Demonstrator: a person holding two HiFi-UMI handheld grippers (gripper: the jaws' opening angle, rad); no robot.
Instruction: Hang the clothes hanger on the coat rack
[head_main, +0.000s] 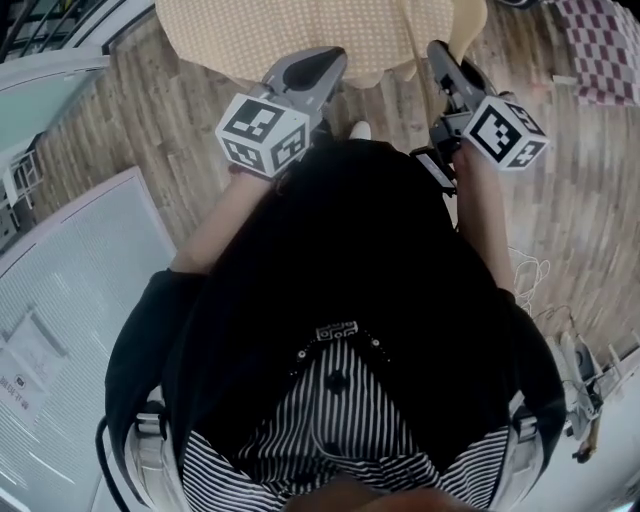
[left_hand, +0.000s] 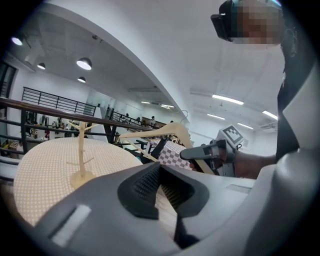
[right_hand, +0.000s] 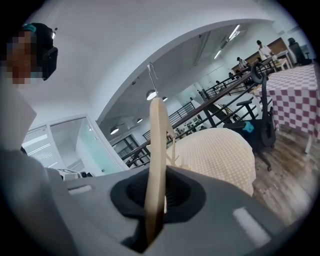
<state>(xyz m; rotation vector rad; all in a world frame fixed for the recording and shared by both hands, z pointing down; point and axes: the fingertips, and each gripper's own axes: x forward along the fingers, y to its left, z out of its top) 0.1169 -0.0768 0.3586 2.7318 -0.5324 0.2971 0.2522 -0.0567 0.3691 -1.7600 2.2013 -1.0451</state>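
Note:
A pale wooden clothes hanger (right_hand: 157, 145) with a metal hook (right_hand: 152, 77) stands upright, edge-on, between the pads of my right gripper (right_hand: 157, 192), which is shut on it. From the left gripper view the hanger (left_hand: 160, 131) shows side-on in the right gripper (left_hand: 200, 151). The coat rack (left_hand: 81, 150), a small wooden tree, stands on a round table (left_hand: 45, 170) with a yellow dotted cloth, ahead of both grippers. The rack (right_hand: 174, 152) peeks from behind the hanger. My left gripper (left_hand: 160, 172) is shut with nothing in it. In the head view both grippers (head_main: 325, 62) (head_main: 440, 55) point at the table (head_main: 300, 30).
A table with a checkered cloth (head_main: 600, 45) stands to the right, with an exercise bike (right_hand: 262, 115) beside the round table. A glass partition (head_main: 60, 100) is at the left. Loose cables (head_main: 530, 270) lie on the wooden floor at the right.

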